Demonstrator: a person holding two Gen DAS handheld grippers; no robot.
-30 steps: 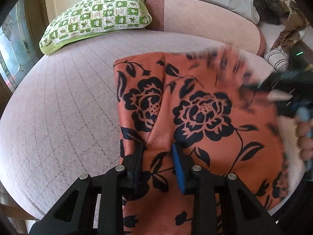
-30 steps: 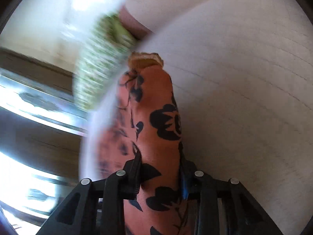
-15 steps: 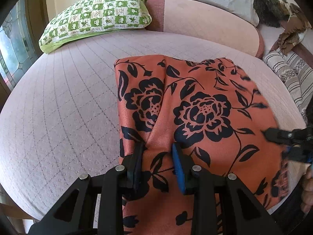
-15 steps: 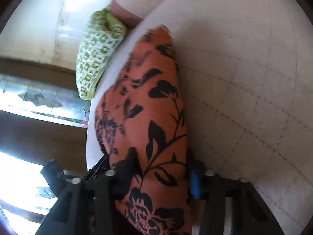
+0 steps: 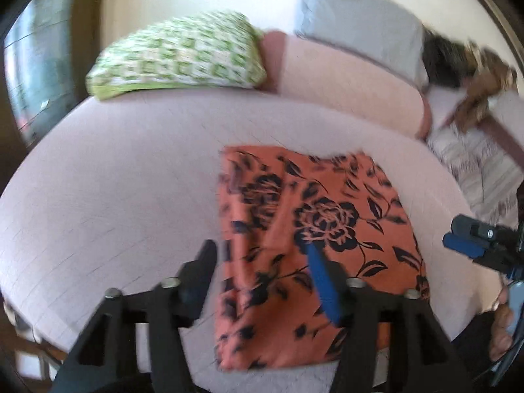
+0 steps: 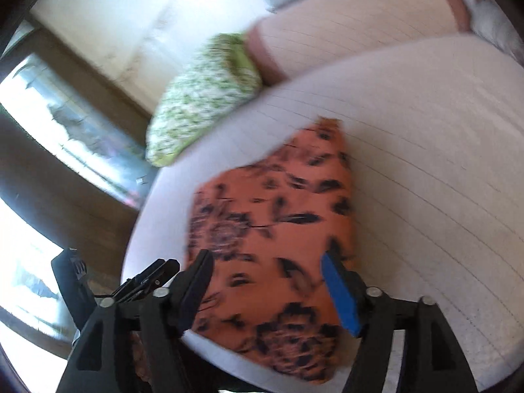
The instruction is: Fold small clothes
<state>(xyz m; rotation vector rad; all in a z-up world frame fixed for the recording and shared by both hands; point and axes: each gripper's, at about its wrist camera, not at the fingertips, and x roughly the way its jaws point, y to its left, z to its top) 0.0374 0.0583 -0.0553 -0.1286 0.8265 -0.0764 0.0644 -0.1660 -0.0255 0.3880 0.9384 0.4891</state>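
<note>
An orange cloth with black flowers (image 5: 314,245) lies folded flat on the pale pink bed (image 5: 124,180). It also shows in the right wrist view (image 6: 275,249). My left gripper (image 5: 260,257) is open above the cloth's near left part, holding nothing. My right gripper (image 6: 267,267) is open above the cloth's near edge, holding nothing. The right gripper also shows at the right edge of the left wrist view (image 5: 475,242), beside the cloth.
A green and white checked pillow (image 5: 177,59) lies at the back left. A pink bolster (image 5: 347,82) and a grey pillow (image 5: 357,29) lie behind. Striped cloth (image 5: 475,167) and other clothes lie at the right. A window (image 5: 29,72) is at the left.
Both grippers have opened and let go of the cloth, then pulled back and up. The cloth now lies flat on the bed, folded narrower than a second ago.
</note>
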